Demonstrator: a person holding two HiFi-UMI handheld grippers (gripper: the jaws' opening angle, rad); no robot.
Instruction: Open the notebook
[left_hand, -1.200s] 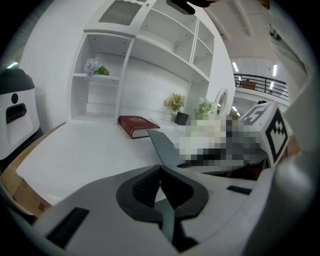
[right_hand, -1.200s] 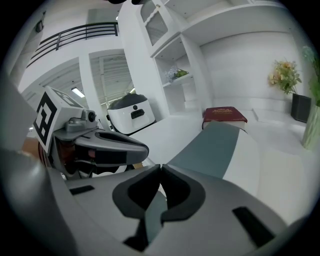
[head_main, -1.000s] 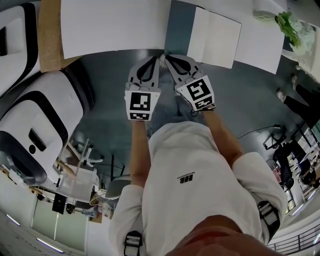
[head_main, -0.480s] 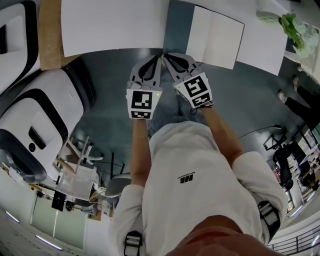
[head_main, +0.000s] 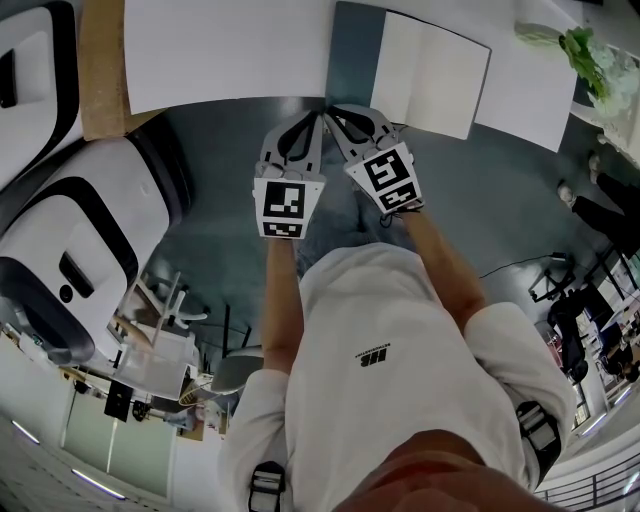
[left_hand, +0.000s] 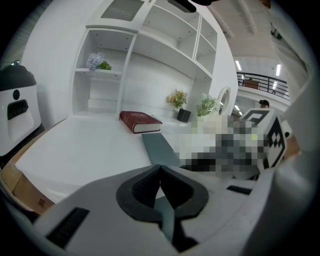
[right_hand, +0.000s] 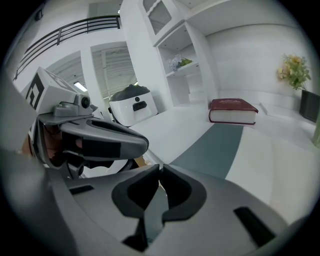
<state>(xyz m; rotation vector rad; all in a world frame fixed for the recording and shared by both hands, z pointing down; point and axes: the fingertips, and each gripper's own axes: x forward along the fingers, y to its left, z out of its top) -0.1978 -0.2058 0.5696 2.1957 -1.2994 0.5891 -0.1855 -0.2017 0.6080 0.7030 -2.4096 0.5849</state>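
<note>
Maroon notebook (left_hand: 140, 121), closed and flat on the white worktop (left_hand: 85, 150), at the far end of a grey-green strip (left_hand: 159, 147). Left tongs (left_hand: 159, 168) and right tongs (right_hand: 160, 169) side by side near the worktop's front edge, apart from the notebook; both pairs of jaws together, nothing between them.

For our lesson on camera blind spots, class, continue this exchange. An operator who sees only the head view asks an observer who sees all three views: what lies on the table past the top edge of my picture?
Observer: A closed red book lies flat at the far end of the grey strip.
Operator: Is the left gripper holding anything?
Observer: No; the left gripper has its jaws together, nothing between them.
Operator: And the right one?
Observer: The right gripper is shut and empty too.
</note>
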